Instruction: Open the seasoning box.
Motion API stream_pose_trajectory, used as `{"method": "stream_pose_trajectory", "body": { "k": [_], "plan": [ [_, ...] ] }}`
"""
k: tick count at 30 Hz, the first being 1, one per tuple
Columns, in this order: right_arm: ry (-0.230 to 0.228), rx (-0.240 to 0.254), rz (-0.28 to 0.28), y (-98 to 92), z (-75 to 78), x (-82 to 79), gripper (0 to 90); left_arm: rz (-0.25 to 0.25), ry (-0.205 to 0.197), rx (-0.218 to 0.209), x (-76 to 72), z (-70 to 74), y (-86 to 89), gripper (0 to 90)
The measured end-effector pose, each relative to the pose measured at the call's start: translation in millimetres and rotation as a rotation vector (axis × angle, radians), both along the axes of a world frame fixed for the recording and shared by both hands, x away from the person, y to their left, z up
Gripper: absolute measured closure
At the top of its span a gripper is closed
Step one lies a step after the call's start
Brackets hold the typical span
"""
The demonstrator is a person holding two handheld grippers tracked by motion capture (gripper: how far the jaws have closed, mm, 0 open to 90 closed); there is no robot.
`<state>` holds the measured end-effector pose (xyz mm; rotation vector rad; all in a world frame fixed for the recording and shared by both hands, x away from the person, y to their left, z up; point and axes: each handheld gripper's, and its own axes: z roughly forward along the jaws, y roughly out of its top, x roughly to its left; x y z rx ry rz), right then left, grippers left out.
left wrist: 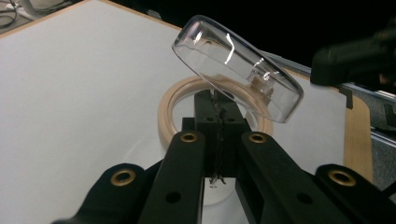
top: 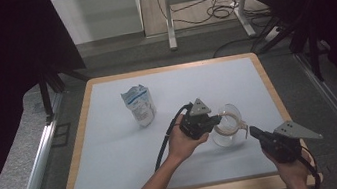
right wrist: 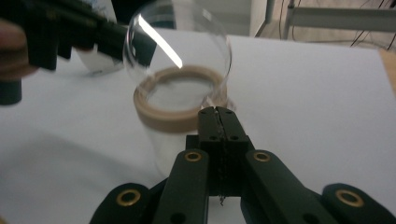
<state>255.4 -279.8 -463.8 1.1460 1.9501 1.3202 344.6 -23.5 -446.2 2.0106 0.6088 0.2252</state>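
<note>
A clear glass jar (top: 227,128) with a beige seal ring (left wrist: 170,105) stands on the white mat, right of centre. Its hinged glass lid (left wrist: 236,70) is tilted up above the ring. My left gripper (top: 218,118) comes in from the jar's left, shut, with its tips (left wrist: 218,100) at the ring's edge under the raised lid. My right gripper (top: 253,132) is shut too, and its tips (right wrist: 218,112) sit against the near side of the ring (right wrist: 163,119). Whether either pair of jaws pinches a wire part of the jar I cannot tell.
A white and blue pouch (top: 139,106) stands upright at the mat's back left. The white mat (top: 114,148) lies on a table with a wooden rim. Black curtains and a metal frame with cables on the floor lie beyond the far edge.
</note>
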Motion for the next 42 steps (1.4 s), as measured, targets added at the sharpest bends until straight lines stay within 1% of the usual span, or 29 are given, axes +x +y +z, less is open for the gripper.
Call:
{"method": "stream_pose_trajectory", "body": {
  "k": [2, 5, 7, 9, 14, 18, 20, 24, 28, 31, 32, 35, 38, 40, 42],
  "plan": [
    [0.022, -0.003, 0.005, -2.2, -7.8, -2.4, 90.0, -0.007, -0.009, 0.002, -0.7, 3.3, -3.0, 90.0],
    [0.068, -0.008, 0.003, -6.8, -21.4, 0.4, 90.0, -0.011, -0.014, 0.012, -1.8, 6.3, -8.2, 90.0],
    [0.087, -0.001, 0.001, -9.2, -28.9, 3.3, 90.0, -0.016, -0.009, 0.014, -2.4, 7.3, -11.7, 90.0],
    [0.097, -0.007, 0.005, -9.9, -33.1, 4.6, 90.0, -0.024, -0.012, 0.018, -3.0, 8.4, -15.2, 90.0],
    [0.106, -0.019, 0.008, -7.7, -36.3, 4.0, 90.0, -0.041, -0.017, 0.023, -3.7, 12.5, -24.4, 90.0],
    [0.104, -0.028, 0.022, -3.5, -37.4, 3.5, 90.0, -0.061, -0.028, 0.035, -6.3, 16.4, -33.1, 90.0],
    [0.108, -0.027, 0.025, -1.4, -38.1, 3.3, 90.0, -0.069, -0.033, 0.034, -8.3, 18.7, -37.7, 90.0],
    [0.12, -0.03, 0.03, 1.4, -40.8, 4.5, 90.0, -0.086, -0.063, 0.057, -14.0, 23.0, -45.3, 90.0],
    [0.132, -0.029, 0.03, 2.5, -44.5, 5.6, 90.0, -0.09, -0.061, 0.057, -17.1, 24.8, -48.8, 90.0],
    [0.133, -0.029, 0.033, 3.9, -45.4, 5.5, 90.0, -0.092, -0.063, 0.06, -16.4, 25.0, -46.9, 90.0],
    [0.131, -0.03, 0.035, 4.7, -45.5, 5.3, 90.0, -0.085, -0.059, 0.051, -16.5, 24.8, -45.7, 90.0],
    [0.119, -0.03, 0.044, 8.2, -44.8, 3.3, 90.0, -0.076, -0.06, 0.045, -15.9, 24.7, -36.5, 90.0],
    [0.094, -0.026, 0.076, 14.9, -41.9, -0.8, 88.9, -0.057, -0.063, 0.036, -14.4, 22.9, -20.3, 90.0],
    [0.077, -0.025, 0.093, 21.1, -39.5, -3.8, 88.4, -0.033, -0.072, 0.05, -14.8, 20.0, -8.0, 89.4],
    [0.058, -0.022, 0.119, 28.2, -37.8, -6.9, 86.7, -0.013, -0.072, 0.047, -15.0, 15.8, 6.0, 87.3]
  ]
}}
